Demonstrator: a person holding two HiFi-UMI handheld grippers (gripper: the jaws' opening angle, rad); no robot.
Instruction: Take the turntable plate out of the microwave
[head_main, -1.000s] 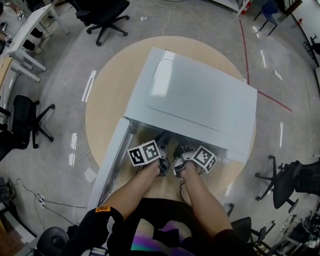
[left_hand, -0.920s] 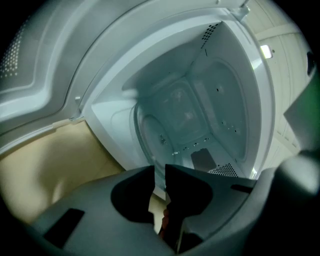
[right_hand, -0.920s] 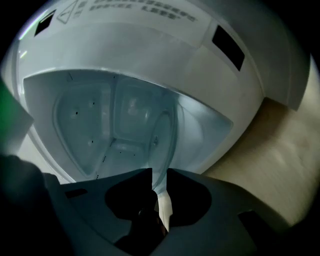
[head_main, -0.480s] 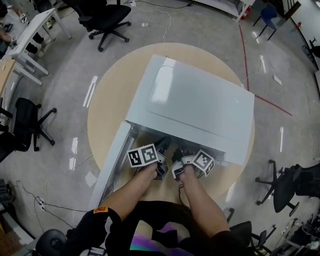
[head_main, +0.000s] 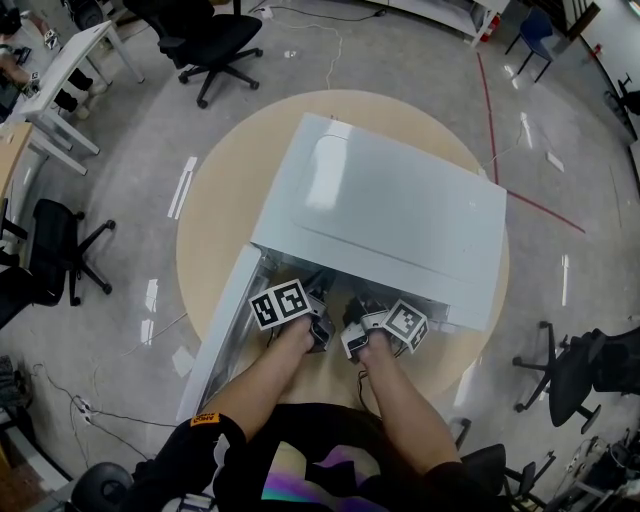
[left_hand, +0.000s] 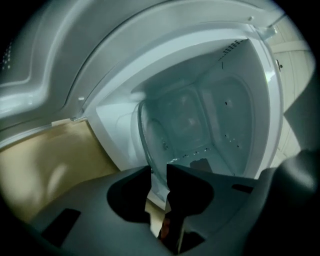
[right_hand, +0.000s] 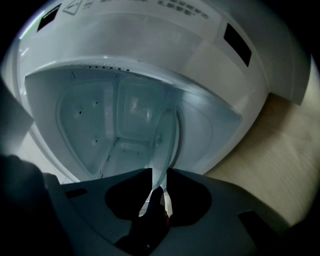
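Tabletop microwave (head_main: 400, 210) holds plate (right_hand: 162, 160); right jaws clamp it, left jaws opening round it.

The clear glass turntable plate (right_hand: 164, 155) sits at the cavity's front inside the open white microwave (head_main: 390, 205).

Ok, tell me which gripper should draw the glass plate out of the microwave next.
Right, probably. The right gripper is closed on the rim of the plate at the open microwave. The left gripper has just been opening its jaws, and the rim seems loose between them, so it must close first.
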